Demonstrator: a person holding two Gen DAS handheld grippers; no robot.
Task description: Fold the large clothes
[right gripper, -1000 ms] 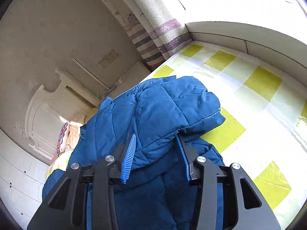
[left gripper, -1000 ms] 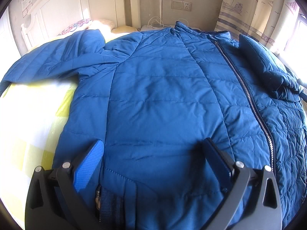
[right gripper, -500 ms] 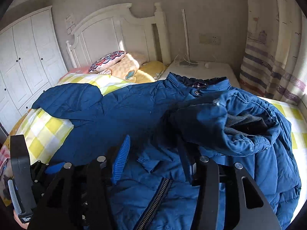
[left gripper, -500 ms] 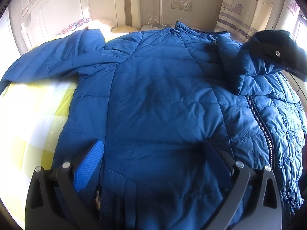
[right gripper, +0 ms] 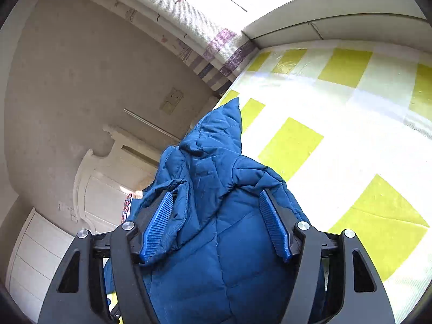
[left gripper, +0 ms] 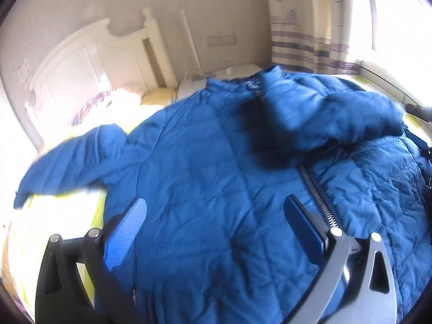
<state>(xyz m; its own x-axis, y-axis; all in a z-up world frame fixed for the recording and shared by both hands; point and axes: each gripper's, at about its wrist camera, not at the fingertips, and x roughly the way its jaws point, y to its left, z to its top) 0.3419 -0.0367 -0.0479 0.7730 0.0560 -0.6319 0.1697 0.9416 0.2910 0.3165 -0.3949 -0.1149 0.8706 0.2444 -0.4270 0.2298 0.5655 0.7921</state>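
Tools first: two of them, one per hand. Right tool (right gripper: 218, 224) has its jaws opening, both blue pads (right gripper: 158, 226) well apart, with a bunched fold of the jacket (right gripper: 216, 189) sitting between them; whether the left pad touches the cuff roll is hard to tell. Left tool (left gripper: 216, 224) hangs over the jacket's front panel (left gripper: 189, 189) with its jaws spread wide, gripping nothing (this view is blurred). One blue quilted jacket, spread across the bed (right gripper: 337, 124). One sleeve (left gripper: 75, 162) reaches out flat toward the left edge; the other sleeve (left gripper: 337, 113) lies folded across the chest, over the top of the one zipper (left gripper: 316, 191). Beyond the jacket, on the right tool's side, the yellow-checked bedspread is open all the way to the curtain (right gripper: 189, 27). One white headboard (left gripper: 94, 62) stands behind the collar.
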